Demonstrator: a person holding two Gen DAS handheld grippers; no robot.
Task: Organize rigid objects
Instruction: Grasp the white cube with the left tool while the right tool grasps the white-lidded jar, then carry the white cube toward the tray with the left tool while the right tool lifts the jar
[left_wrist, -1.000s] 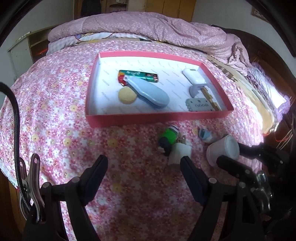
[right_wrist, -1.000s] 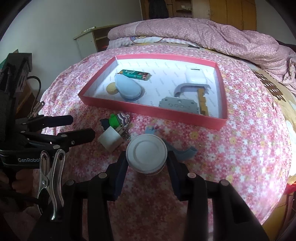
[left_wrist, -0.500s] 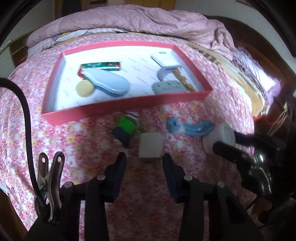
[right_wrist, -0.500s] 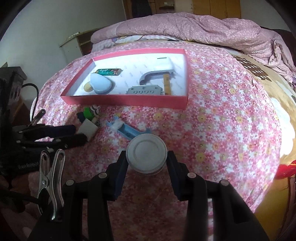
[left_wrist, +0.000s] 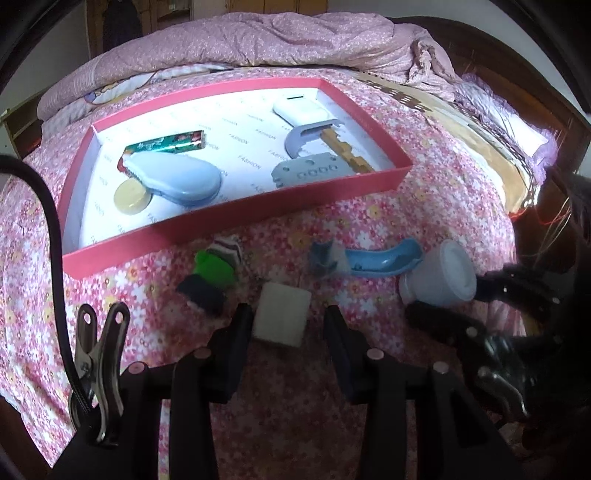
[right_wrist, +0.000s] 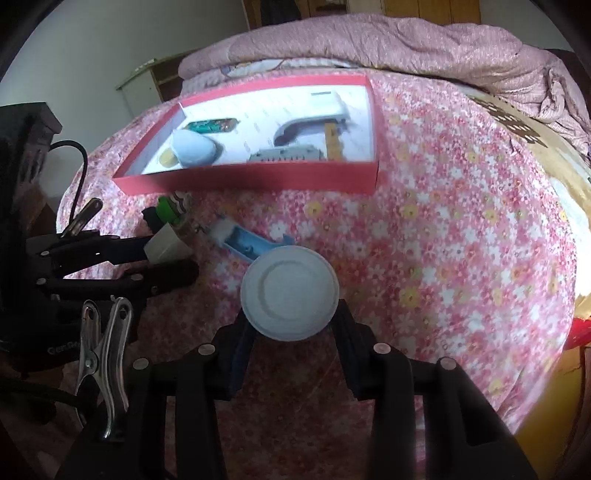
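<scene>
A red-rimmed tray (left_wrist: 236, 218) (right_wrist: 258, 182) lies on the floral bedspread with several items inside. In front of it lie a white cube (left_wrist: 282, 314) (right_wrist: 166, 245), a green toy figure (left_wrist: 212, 271) (right_wrist: 168, 210) and a blue scoop-shaped piece (left_wrist: 380, 260) (right_wrist: 247, 247). My left gripper (left_wrist: 288, 328) (right_wrist: 166, 254) is open, its fingers on either side of the white cube, with a gap on the right. My right gripper (right_wrist: 290, 317) (left_wrist: 443, 299) is shut on a white round cup (right_wrist: 290, 293) (left_wrist: 439, 280), held above the bedspread.
In the tray lie a light blue oval case (left_wrist: 177, 177), a yellow disc (left_wrist: 131, 194), a green wrapper (left_wrist: 166, 144), a white box (left_wrist: 301, 109), a grey hook-shaped piece (left_wrist: 306, 138) and a grey plate (left_wrist: 310, 171). A folded pink quilt (left_wrist: 258, 40) lies behind. The bed edge drops at right.
My left gripper has moved right and forward and narrowed, so its fingers now flank the white cube. My right gripper has pulled back to the right with the cup.
</scene>
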